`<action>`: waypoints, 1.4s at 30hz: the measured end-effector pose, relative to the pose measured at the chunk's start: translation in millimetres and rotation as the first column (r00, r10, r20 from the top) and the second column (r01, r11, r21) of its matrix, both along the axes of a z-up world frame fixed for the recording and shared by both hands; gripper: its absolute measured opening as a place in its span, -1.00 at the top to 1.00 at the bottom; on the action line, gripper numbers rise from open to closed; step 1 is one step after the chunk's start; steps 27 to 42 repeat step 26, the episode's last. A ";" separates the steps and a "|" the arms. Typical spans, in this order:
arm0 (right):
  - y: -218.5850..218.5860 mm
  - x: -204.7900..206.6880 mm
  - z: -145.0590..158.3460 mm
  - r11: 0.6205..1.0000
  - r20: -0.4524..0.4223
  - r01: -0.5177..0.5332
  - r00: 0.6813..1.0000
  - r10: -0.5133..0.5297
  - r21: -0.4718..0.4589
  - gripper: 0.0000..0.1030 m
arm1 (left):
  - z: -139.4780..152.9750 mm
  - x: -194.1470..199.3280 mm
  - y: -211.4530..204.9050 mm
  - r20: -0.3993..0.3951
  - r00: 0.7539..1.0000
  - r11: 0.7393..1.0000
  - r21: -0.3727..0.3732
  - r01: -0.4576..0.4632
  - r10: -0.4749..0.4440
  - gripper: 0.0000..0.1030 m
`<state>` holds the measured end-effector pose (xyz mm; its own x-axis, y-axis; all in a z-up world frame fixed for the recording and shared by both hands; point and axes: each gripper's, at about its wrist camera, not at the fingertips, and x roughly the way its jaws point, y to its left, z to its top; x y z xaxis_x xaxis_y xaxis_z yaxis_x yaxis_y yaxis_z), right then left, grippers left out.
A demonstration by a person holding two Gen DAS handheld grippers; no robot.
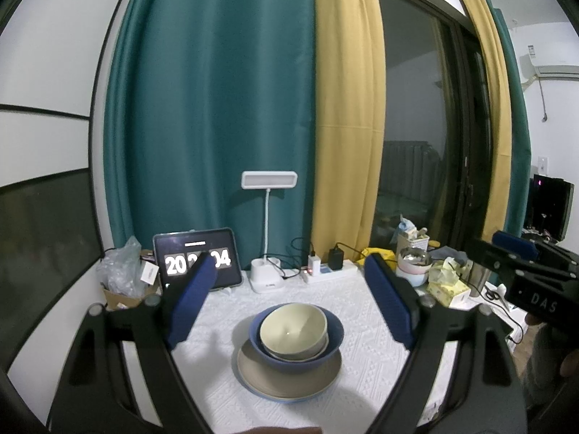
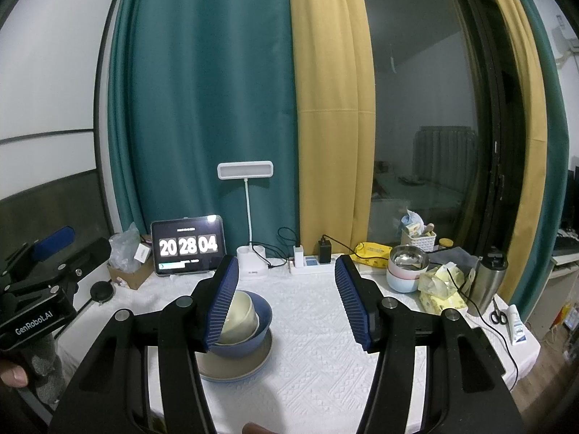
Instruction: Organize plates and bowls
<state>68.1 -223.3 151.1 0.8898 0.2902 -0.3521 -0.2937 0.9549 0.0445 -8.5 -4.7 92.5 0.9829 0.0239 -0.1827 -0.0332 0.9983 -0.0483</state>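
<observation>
Cream bowl (image 1: 293,329) nested in blue bowl (image 1: 334,332) on plates (image 1: 289,379), apparently done. Left gripper (image 1: 289,300) wide, right gripper (image 2: 286,300) half-wide, both empty; withdraw without nudging stack.

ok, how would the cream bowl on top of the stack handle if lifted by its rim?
The cream glazed bowl looks rigid and probably slippery. It sits tilted and loose in the blue bowl, so a nudge would likely rock it.
</observation>
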 end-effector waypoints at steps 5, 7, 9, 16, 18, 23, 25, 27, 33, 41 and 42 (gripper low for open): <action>0.0 -0.1 -0.2 1.000 0.000 -0.001 1.000 0.001 0.000 -0.14 | -0.2 0.8 0.6 0.000 1.000 1.000 0.000 0.000 0.000 -0.65; -0.1 -0.2 -0.1 1.000 -0.001 -0.002 1.000 0.002 0.000 -0.14 | -0.1 0.3 -0.3 0.000 1.000 1.000 -0.001 0.000 0.000 -0.65; -0.1 -0.2 -0.1 1.000 -0.001 -0.002 1.000 0.002 0.000 -0.14 | -0.3 0.9 0.5 0.000 1.000 1.000 0.001 0.000 0.000 -0.65; -0.2 0.4 0.4 1.000 0.000 -0.002 1.000 0.002 0.000 -0.14 | 0.1 0.8 -0.5 -0.001 1.000 1.000 0.000 0.000 0.000 -0.65; 0.2 0.1 0.1 1.000 -0.002 -0.001 1.000 0.001 0.000 -0.14 | -0.9 1.7 0.6 -0.003 1.000 1.000 0.000 0.000 0.000 -0.65; -1.1 0.2 0.1 1.000 -0.002 -0.001 1.000 0.001 0.001 -0.14 | -3.6 2.4 0.4 0.002 1.000 1.000 0.009 0.005 -0.005 -0.65; -1.5 1.0 -0.1 1.000 -0.003 0.001 1.000 -0.001 -0.001 -0.14 | -6.7 3.6 1.2 0.006 1.000 1.000 0.012 0.013 -0.013 -0.65; -1.6 0.4 -0.3 1.000 -0.004 0.001 1.000 -0.001 -0.001 -0.14 | -8.5 4.8 1.8 0.007 1.000 1.000 0.014 0.015 -0.015 -0.65; -1.6 0.4 -0.3 1.000 -0.004 0.001 1.000 -0.001 -0.001 -0.14 | -8.5 4.8 1.8 0.007 1.000 1.000 0.014 0.015 -0.015 -0.65; -1.6 0.4 -0.3 1.000 -0.004 0.001 1.000 -0.001 -0.001 -0.14 | -8.5 4.8 1.8 0.007 1.000 1.000 0.014 0.015 -0.015 -0.65; -1.6 0.4 -0.3 1.000 -0.004 0.001 1.000 -0.001 -0.001 -0.14 | -8.5 4.8 1.8 0.007 1.000 1.000 0.014 0.015 -0.015 -0.65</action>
